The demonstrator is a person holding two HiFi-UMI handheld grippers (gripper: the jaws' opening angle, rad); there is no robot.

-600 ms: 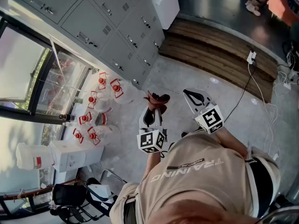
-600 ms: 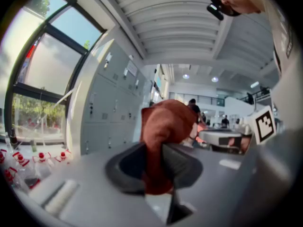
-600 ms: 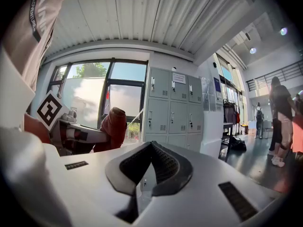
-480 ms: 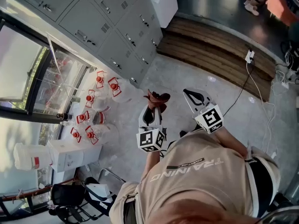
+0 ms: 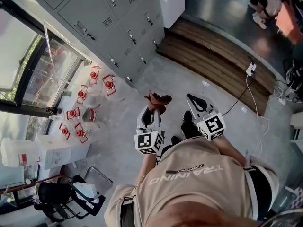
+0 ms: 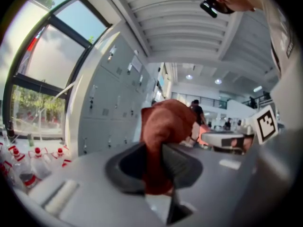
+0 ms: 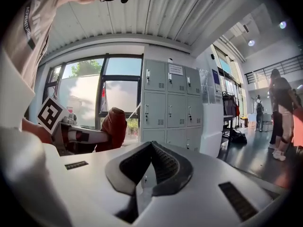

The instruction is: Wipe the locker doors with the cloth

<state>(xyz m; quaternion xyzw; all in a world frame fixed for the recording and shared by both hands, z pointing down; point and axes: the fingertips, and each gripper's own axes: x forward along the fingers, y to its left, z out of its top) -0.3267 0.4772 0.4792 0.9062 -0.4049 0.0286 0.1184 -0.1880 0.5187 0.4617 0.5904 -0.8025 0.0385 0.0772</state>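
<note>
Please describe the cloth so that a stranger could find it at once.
A person stands before the grey lockers with a hand-held gripper in each hand. The cloth is the bunched reddish-brown rag pinched in the left hand-held gripper; the right hand-held gripper holds nothing.

The left gripper (image 5: 153, 111) pinches a red-brown cloth (image 5: 158, 100) that bunches just past its fingers. The right gripper (image 5: 190, 99) hangs just beside it, fingers clear of the cloth. Well ahead and left of the 2 sets of fingers stand grey lockers (image 5: 118, 13), a wooden step (image 5: 213, 56) lies ahead to their right, and red-capped bottles (image 5: 80, 109) sit on the floor (image 5: 156, 77) left of the left fingers.
</note>
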